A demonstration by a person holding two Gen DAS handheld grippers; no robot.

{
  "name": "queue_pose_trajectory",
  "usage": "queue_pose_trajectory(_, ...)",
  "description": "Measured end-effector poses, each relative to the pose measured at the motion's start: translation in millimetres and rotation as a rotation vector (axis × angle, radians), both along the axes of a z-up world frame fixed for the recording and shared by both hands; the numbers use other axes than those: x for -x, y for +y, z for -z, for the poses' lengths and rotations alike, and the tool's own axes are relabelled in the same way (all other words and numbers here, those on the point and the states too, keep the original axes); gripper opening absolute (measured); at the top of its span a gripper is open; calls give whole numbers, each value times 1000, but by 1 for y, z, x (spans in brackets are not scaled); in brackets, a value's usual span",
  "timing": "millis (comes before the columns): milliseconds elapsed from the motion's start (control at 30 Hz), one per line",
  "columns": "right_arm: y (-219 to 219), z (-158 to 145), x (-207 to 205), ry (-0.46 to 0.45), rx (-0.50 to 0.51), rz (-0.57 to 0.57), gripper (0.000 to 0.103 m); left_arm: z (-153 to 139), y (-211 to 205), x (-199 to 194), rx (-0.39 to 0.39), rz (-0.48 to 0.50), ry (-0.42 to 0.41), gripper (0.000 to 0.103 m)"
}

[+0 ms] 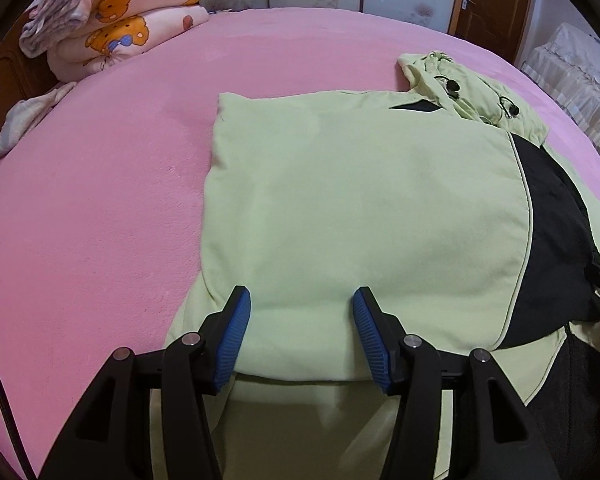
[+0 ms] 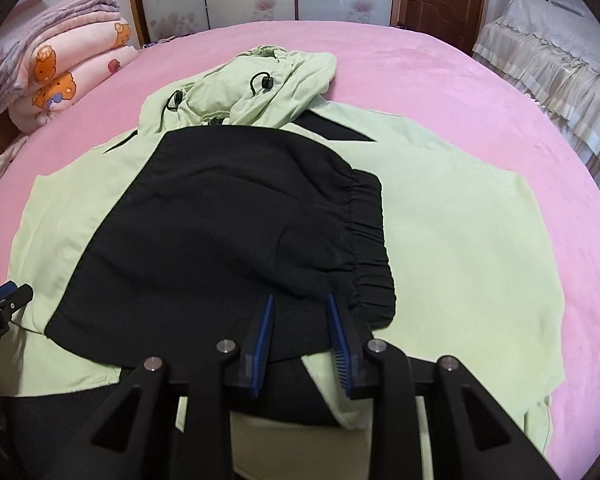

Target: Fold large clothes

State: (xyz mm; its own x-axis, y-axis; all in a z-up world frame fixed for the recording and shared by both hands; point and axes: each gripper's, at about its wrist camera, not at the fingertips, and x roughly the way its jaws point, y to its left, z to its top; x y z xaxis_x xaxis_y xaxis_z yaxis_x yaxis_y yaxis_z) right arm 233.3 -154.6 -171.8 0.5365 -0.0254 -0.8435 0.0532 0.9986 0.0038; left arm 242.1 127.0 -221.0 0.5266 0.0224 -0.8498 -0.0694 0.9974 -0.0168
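We spread green jacket (image 1: 360, 208) flat on pink bed (image 1: 100, 208), sleeves folded in. Left tongs (image 1: 302, 304) half open, empty, over near hem; right tongs (image 2: 300, 304) narrower, straddling black sleeve (image 2: 220, 232), pads not pressing, ready for next fold.

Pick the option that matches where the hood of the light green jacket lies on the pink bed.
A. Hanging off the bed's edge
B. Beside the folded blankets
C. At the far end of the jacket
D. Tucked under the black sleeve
C: the crumpled hood sits bunched at the far end of the light green jacket, beyond the black sleeve.
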Motion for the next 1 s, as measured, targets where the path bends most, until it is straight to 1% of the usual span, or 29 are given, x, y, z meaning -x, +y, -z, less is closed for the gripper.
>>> queue_pose_trajectory(100, 4, -3, 3, 23, 27, 3, 29, -6, 3, 3, 21, -27, 8, 54)
queue_pose_trajectory(167, 9, -6, 3, 49, 23, 10, 30, -13, 4, 8, 33, -38, 6, 55)
queue_pose_trajectory(233, 13, -13, 7, 58, 9, 11, 30, -22, 6, 17, 44, -44, -2, 59)
queue_pose_trajectory(267, 15, -17, 10, 54, 6, 12, 30, -27, 7, 22, 42, -45, -6, 63)
queue_pose_trajectory(300, 18, -23, 14, 46, 7, 12, 30, -33, 8, 27, 37, -47, -12, 66)
queue_pose_trajectory(400, 27, -40, 28, 20, 9, 10, 30, -49, 11, 45, 22, -38, -28, 69)
queue_pose_trajectory(567, 36, -67, 55, -8, -7, 5, 33, -83, 18, 75, -12, -21, -54, 71)
queue_pose_trajectory(767, 38, -102, 94, -58, -17, 7, 34, -122, 23, 118, -43, -5, -102, 73)
queue_pose_trajectory(1000, 35, -140, 147, -127, 8, 0, 36, -151, 33, 166, -33, -9, -135, 74)
